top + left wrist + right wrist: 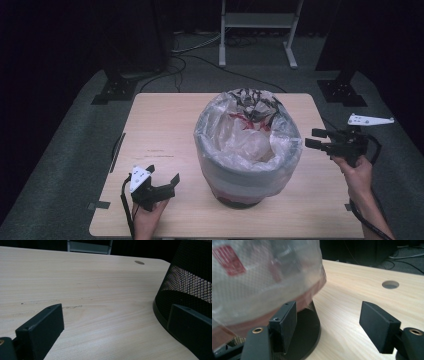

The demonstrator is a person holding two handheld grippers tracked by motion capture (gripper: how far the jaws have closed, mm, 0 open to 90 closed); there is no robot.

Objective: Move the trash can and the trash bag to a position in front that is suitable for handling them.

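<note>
One lined bin [247, 150], grippers flanking, bare table [165, 125]

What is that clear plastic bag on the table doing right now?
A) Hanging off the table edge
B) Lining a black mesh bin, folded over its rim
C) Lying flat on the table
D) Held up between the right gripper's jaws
B: the clear plastic bag sits inside the black mesh bin and drapes down over its rim, and neither gripper's jaws hold it.

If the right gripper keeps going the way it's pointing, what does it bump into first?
Most likely the plastic bag draped over the mesh bin. The right gripper points toward its side with open jaws, and nothing sits between them, though the exact gap is hard to judge.
</note>
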